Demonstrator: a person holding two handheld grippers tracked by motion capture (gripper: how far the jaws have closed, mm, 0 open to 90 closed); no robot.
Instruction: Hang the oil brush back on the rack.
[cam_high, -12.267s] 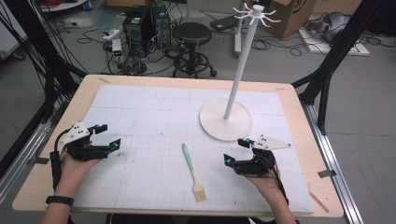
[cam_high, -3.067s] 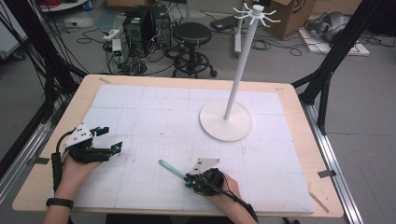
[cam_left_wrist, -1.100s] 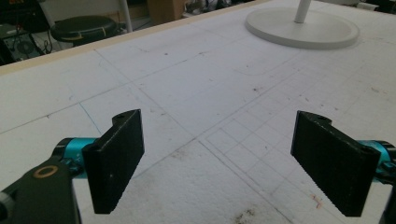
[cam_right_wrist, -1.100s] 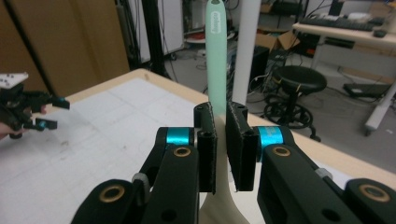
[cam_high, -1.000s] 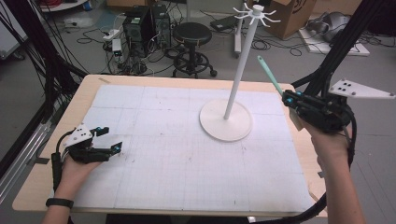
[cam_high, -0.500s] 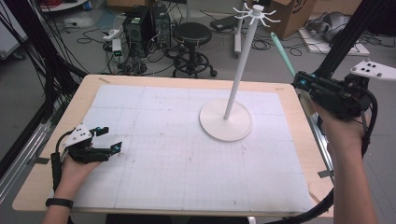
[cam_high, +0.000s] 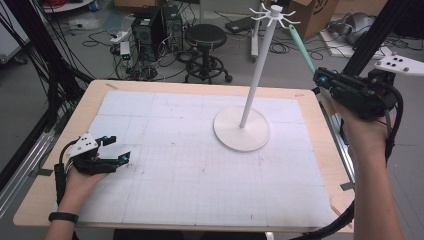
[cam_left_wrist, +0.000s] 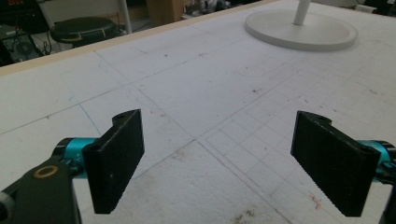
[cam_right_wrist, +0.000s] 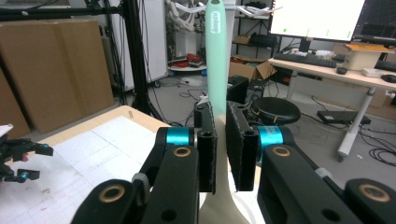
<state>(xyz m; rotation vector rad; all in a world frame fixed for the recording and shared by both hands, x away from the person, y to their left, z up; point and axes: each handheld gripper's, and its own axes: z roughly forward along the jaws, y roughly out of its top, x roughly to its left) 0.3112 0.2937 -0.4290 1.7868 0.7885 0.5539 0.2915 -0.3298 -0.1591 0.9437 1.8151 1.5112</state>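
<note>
A slim mint-green spatula (cam_right_wrist: 215, 60) with a cream-coloured blade end (mostly hidden low in the right gripper view) is clamped in the right tool (cam_high: 320, 76), handle slanting up toward the white hook stand's (cam_high: 256, 70) crown, above the tabletop's right edge.

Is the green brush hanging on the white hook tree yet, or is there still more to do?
Not yet. Done: the brush is off the table, clamped in the right gripper. In hand: it is held up beside the stand, its handle tip near the hooks on top. Left: hang it on a hook and let go. The left gripper rests open on the table.
</note>
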